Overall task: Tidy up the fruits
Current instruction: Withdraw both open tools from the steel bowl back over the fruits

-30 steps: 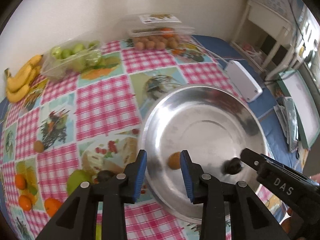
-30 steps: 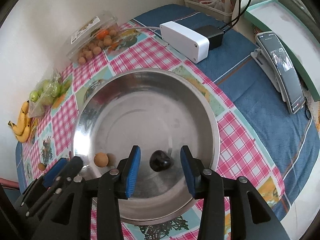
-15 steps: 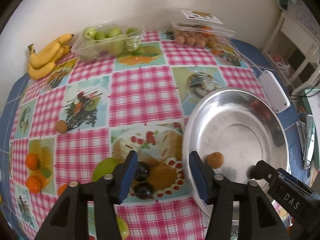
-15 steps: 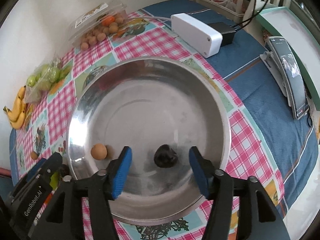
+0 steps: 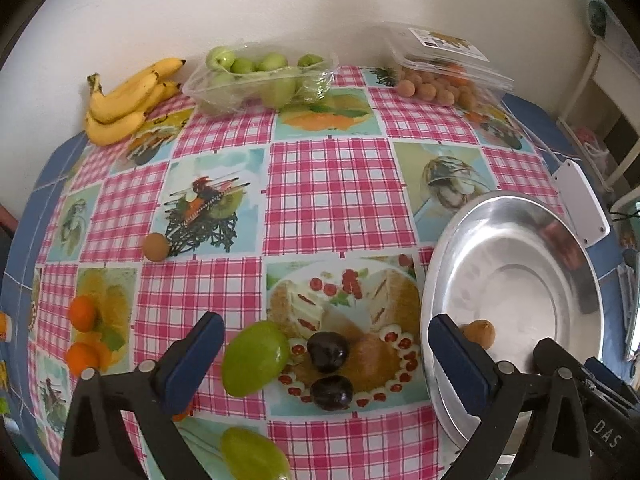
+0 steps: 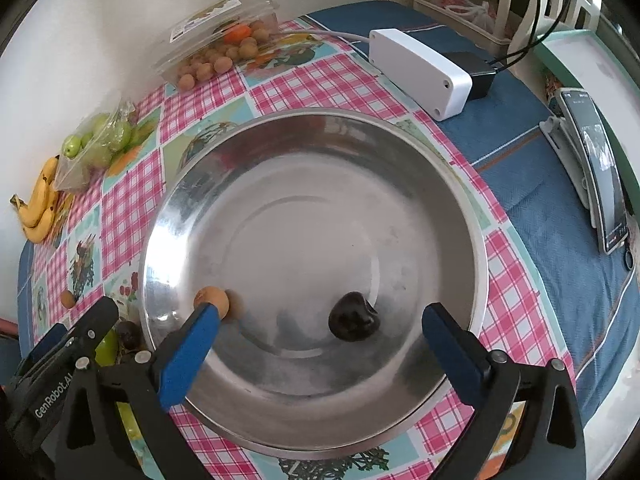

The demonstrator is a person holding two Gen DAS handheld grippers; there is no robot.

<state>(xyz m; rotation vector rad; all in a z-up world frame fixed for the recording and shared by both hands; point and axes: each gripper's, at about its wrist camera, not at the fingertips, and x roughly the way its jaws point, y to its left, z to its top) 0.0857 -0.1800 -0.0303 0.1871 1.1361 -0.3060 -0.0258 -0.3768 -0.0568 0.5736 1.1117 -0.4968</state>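
Steel bowl (image 6: pixel 316 128) has two fruits in it now, and both tongs have let go since a second ago: back then each pair sat narrow around its fruit, now both are opening wide with nothing pinched. Right tongs (image 6: pixel 320 332) hover over the bowl's near side; the dark plum (image 6: pixel 354 318) lies loose on the bowl floor between the blue pads, roundish with no clear long axis. Brown ball fruit (image 6: pixel 212 300) sits right at the tip of their left pad. Left tongs (image 5: pixel 322 344) have swung off the bowl toward the checkered surface (image 5: pixel 332 184). Between their pads: two plums (image 5: pixel 327 351) and a green mango (image 5: pixel 256 358), its long axis running diagonally from near-left to far-right.
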